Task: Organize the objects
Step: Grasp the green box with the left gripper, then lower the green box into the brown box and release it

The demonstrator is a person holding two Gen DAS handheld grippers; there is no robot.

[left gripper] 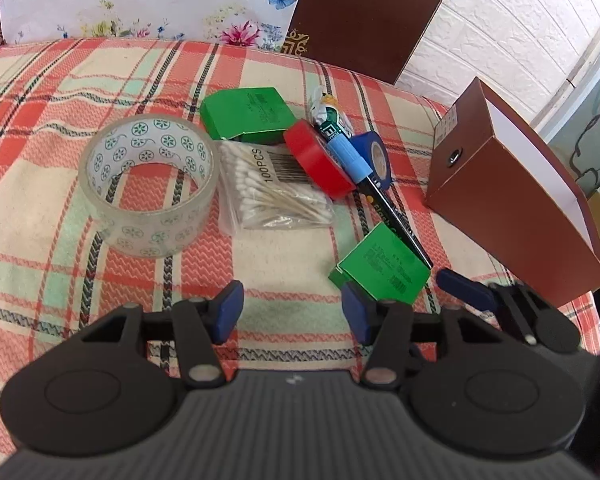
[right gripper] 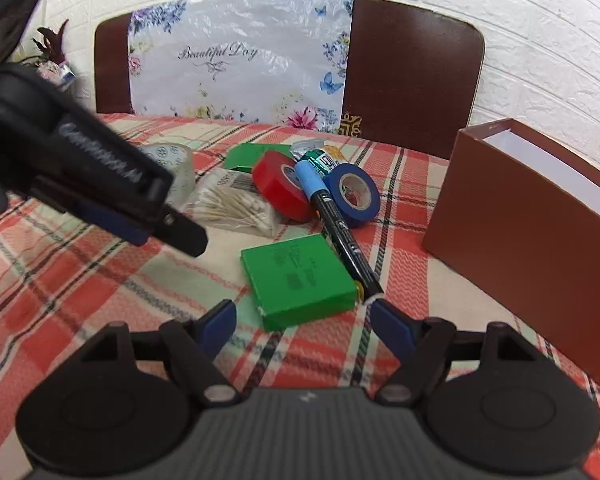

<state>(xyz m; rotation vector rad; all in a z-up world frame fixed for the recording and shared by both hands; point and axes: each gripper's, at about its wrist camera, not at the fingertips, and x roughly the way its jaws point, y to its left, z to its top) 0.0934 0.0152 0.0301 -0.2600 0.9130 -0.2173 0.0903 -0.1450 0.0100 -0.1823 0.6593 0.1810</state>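
A pile lies on the plaid tablecloth: a clear patterned tape roll [left gripper: 148,184], a bag of cotton swabs [left gripper: 274,192], a far green box [left gripper: 246,114], a red tape roll [left gripper: 318,162], a blue tape roll [left gripper: 376,158], a black marker with a blue cap [left gripper: 380,192] and a near green box [left gripper: 384,270]. My left gripper [left gripper: 294,310] is open and empty, just short of the near green box. My right gripper [right gripper: 304,322] is open and empty, its fingers on either side of the near green box's [right gripper: 300,278] front edge.
An open brown box with a white inside [left gripper: 512,208] stands at the right; it also shows in the right wrist view [right gripper: 540,216]. A brown chair back with a floral plastic cover [right gripper: 240,60] is behind the table. The left gripper's body [right gripper: 80,160] crosses the right wrist view.
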